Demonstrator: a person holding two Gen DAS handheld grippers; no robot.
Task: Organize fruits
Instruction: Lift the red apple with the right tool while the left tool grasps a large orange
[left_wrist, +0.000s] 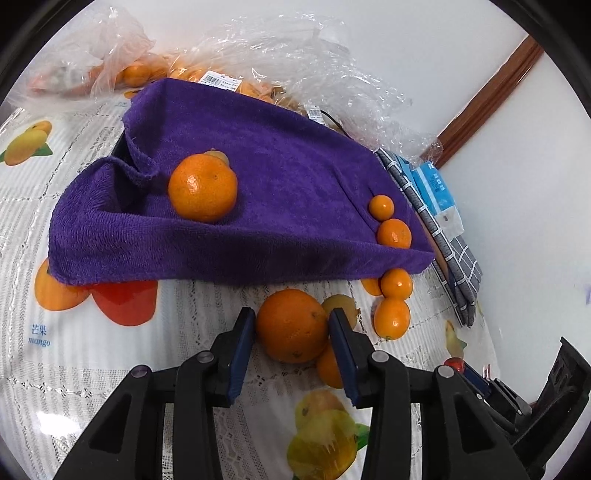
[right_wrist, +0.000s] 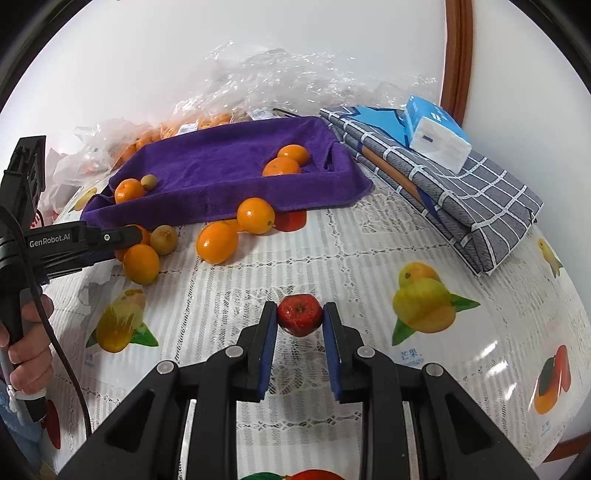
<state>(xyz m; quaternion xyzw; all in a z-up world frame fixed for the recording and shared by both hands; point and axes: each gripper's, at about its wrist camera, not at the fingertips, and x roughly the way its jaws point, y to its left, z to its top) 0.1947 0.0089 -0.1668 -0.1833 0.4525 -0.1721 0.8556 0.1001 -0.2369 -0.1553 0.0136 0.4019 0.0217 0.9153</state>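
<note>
Fruit in hand: round orange citrus (left_wrist: 291, 325) sits between the left gripper (left_wrist: 291, 343) pads, near edge of the purple terry towel (left_wrist: 236, 155) draped over a tray; small red apple-like fruit (right_wrist: 300, 314) is pinched in the right gripper (right_wrist: 300, 325).
Left tool state: pads close against both flanks of the orange; firm contact on the left side cannot be told for sure.
Right tool state: pressed onto the red fruit, both pads touching.
Risk 1: smooth round peel may squirt out of flat pads if the hold sits off-centre.
Risk 2: small oval kumquats (left_wrist: 393, 317) lie just right of the orange; a sideways swing could scatter them.
Risk 3: glossy fruit-print tablecloth (right_wrist: 369, 240) lets loose fruit roll.
Pose: both tools tilted steeply down toward the table; a hand (right_wrist: 27, 343) grips the left handle.
</note>
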